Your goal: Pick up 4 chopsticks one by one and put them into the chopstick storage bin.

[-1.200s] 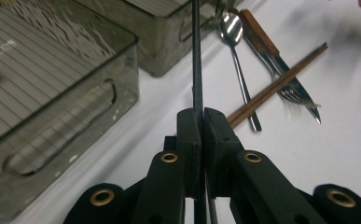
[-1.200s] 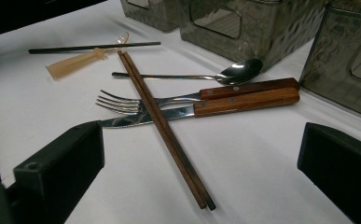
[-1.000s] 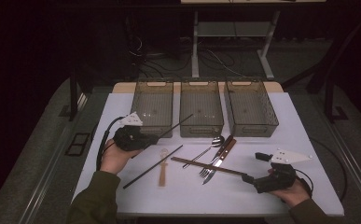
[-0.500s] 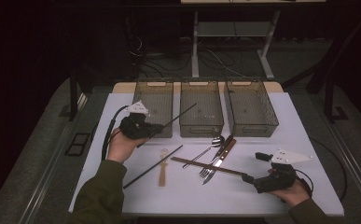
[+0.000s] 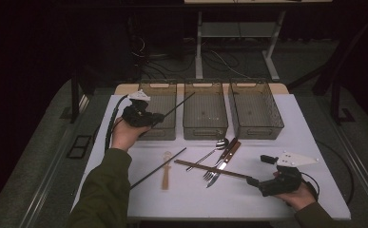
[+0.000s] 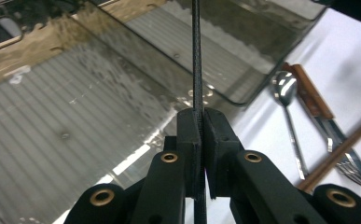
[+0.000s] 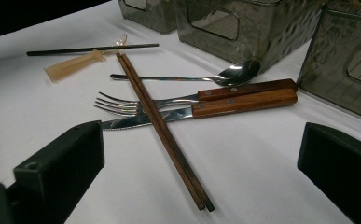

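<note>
high view dim, dark surroundings, lit white table (image 5: 314, 142); gripper views brighter, sharp far, near jaws blurred; glare on spoon (image 7: 236, 72) and left bin (image 6: 75, 116)

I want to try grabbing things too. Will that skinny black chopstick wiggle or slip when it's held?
Probably stiff: the black chopstick runs straight out from the left hand-held gripper. It may twist or slip, since it is thin and pinched only near one end.

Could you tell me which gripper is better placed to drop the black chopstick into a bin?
The left gripper. Its jaws are shut on the black chopstick, held over the left bin. The right gripper sits open near the wooden chopsticks, apart from the bins.
</note>
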### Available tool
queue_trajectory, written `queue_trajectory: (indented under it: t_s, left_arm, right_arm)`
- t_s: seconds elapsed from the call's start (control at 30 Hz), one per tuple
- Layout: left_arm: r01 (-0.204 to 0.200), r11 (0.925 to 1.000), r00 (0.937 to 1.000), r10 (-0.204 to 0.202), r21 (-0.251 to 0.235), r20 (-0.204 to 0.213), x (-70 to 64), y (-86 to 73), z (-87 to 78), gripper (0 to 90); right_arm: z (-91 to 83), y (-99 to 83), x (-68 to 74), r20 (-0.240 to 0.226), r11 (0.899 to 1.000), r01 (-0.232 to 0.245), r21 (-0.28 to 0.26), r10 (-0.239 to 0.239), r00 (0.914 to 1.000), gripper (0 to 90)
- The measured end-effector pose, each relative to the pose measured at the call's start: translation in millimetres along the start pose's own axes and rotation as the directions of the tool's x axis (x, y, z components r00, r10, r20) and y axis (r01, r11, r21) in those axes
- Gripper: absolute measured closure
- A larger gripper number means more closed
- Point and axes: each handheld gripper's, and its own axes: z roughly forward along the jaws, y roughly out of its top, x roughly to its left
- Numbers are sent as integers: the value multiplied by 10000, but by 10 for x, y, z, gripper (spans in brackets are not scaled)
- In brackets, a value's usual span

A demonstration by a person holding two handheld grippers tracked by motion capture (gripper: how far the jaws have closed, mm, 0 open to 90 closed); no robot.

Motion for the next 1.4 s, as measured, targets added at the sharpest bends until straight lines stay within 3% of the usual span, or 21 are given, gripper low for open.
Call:
queue_trajectory:
  t_s: [0.27, 0.33, 0.53, 0.67, 0.83, 0.97, 1.1, 1.13, 1.2, 1.4]
  left_arm:
    - [499, 9987, 9978, -502, -81, -428, 176, 7, 63, 854]
    - [466, 9989, 9970, -460, 84, -621, 216, 23, 71, 854]
    - [895, 9960, 9894, -884, 43, -1155, 363, 55, 113, 854]
    - [1228, 9924, 9802, -1212, 5, -1568, 457, 68, 139, 854]
    - [1869, 9824, 9592, -1810, 68, -2173, 552, 23, 186, 854]
    - [2010, 9788, 9495, -1845, 405, -2538, 597, -11, 245, 854]
    - [2294, 9723, 9432, -2107, 448, -2568, 629, -38, 286, 846]
    - [2248, 9733, 9433, -2054, 464, -2608, 635, -39, 285, 783]
    - [2368, 9712, 9361, -2210, 256, -2736, 635, -37, 288, 731]
    - [2129, 9770, 9395, -2011, 128, -2773, 590, -4, 245, 597]
  right_arm:
    - [2, 0, 1, 10, 10000, 16, 16, -16, 10000, 2]
    - [3, 0, 1, 18, 10000, 8, 18, -8, 10000, 2]
    - [5, -1, 6, -2, 10000, 5, 45, -5, 10000, 2]
    - [2, 1, 6, -19, 10000, -4, 10, 4, 10000, 2]
    - [2, 1, 3, -46, 10000, -29, -7, 29, 10000, 2]
    - [-1, 3, 7, -61, 10000, -20, -40, 19, 10000, 2]
    - [-1, 4, 6, -72, 10000, -24, -59, 24, 10000, 2]
    - [-1, 5, 7, -84, 10000, -14, -67, 13, 10000, 2]
    - [-2, 5, 7, -91, 10000, -14, -70, 13, 10000, 2]
    - [-2, 9, 9, -89, 10000, -27, -86, 26, 10000, 2]
